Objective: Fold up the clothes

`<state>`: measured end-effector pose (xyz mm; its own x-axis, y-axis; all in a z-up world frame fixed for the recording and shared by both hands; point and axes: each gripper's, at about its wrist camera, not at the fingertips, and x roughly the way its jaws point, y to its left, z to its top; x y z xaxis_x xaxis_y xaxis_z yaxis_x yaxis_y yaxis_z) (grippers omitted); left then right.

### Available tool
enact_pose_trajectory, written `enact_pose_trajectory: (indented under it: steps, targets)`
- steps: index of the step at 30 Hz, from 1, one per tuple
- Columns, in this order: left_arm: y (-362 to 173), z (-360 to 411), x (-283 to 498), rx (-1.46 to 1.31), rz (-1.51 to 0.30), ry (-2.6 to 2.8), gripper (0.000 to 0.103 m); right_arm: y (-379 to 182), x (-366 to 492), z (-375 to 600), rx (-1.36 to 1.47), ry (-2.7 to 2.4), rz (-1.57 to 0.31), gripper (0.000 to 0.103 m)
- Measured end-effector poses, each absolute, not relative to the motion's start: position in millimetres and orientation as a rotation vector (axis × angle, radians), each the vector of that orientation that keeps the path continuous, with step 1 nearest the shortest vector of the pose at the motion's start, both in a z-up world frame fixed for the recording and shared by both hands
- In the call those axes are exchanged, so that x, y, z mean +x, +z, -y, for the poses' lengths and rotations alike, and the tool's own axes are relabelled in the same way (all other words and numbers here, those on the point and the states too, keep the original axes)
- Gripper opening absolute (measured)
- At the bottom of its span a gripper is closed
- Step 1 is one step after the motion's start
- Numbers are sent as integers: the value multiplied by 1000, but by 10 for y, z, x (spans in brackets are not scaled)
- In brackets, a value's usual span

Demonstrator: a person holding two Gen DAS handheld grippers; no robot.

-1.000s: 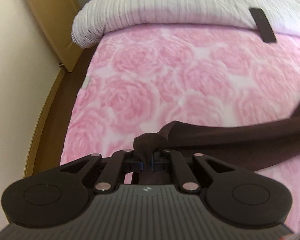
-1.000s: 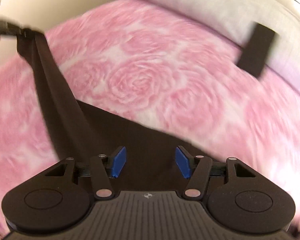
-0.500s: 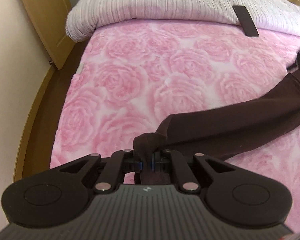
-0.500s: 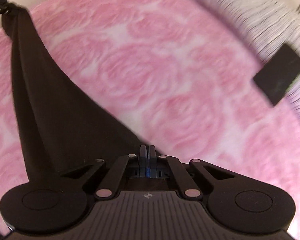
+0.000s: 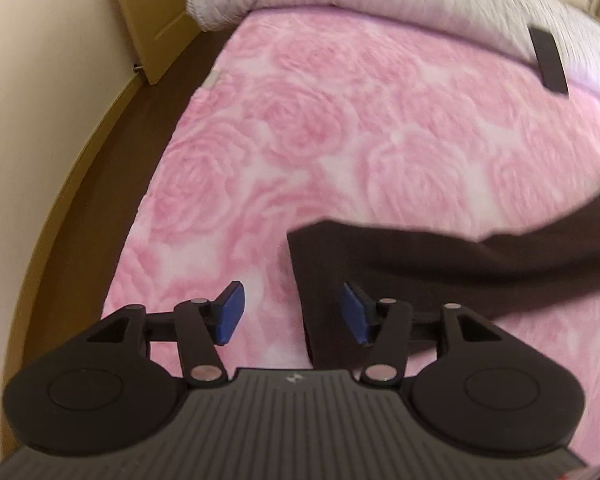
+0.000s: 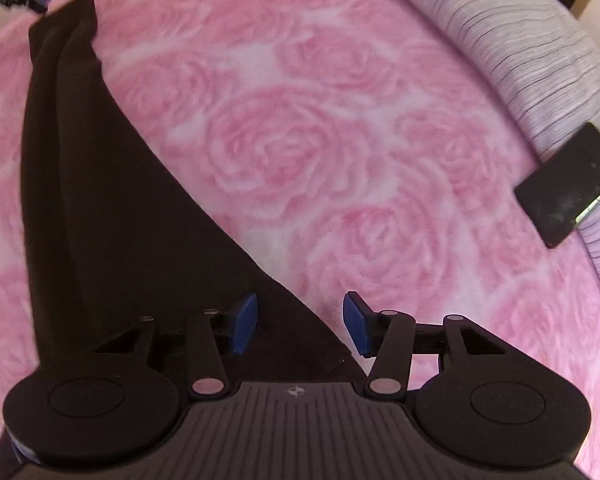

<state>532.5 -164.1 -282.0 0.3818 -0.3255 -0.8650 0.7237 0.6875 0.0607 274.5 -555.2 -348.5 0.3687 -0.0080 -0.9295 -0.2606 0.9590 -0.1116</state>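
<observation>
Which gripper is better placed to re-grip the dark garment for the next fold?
Left, marginally. Both jaws are open over the dark garment, but the left gripper straddles a clean straight end edge, while the right gripper sits over a slanted edge near a corner.

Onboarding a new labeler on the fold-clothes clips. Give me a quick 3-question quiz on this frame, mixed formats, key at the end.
1. True or false: the left gripper is clamped on the dark garment.
2. Multiple choice: the garment lies on A) a bare wooden floor, B) the pink rose-patterned blanket, C) a chair.
3. Fill in: the black phone rests partly on the striped ____ duvet.

Key: 1 false, both the left and the right gripper stand open; 2 B; 3 white.
</observation>
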Motion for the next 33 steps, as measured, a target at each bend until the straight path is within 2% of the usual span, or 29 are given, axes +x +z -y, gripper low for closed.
enact_pose_trajectory:
  steps: [2,3,4,5,6,12,21,22,24,29,32,33]
  targets:
    - [-2843,1697,5415,452,-966,-700,52,-3534,2757,5589,-215,172,-1210,48]
    - [-2854,1725,5459,441,-968,-699,52,-3535,2757,5607,-186,176,-1219,34]
    - [-2867,1753,5503,430,-969,-698,52,-3530,2757,5630,-155,179,-1229,26]
    - [-2902,1787,5530,431,-977,-700,52,-3485,2751,5653,-148,163,-1215,6]
    - [-2914,1812,5534,431,-971,-700,52,-3420,2741,5676,-153,136,-1189,1]
    - [-2994,1881,5492,411,-971,-716,53,-3058,2684,5850,-159,-35,-1034,0]
    - [-3259,2061,5563,385,-1035,-712,53,-3337,2595,5773,-163,-36,-1106,1]
    - [-3257,2092,5569,400,-1030,-709,33,-3360,2596,5770,-156,-38,-1110,1]
    - [-3217,2163,5563,447,-1000,-724,10,-3363,2596,5782,-148,-42,-1113,1]
    - [-3009,2274,5502,461,-808,-699,9,-3240,2618,5845,-160,-113,-1042,0]
    - [-3083,2350,5552,451,-827,-639,18,-3255,2659,5839,-170,-116,-1046,1]
    - [-3099,2335,5571,440,-836,-608,25,-3267,2658,5822,-170,-112,-1055,12]
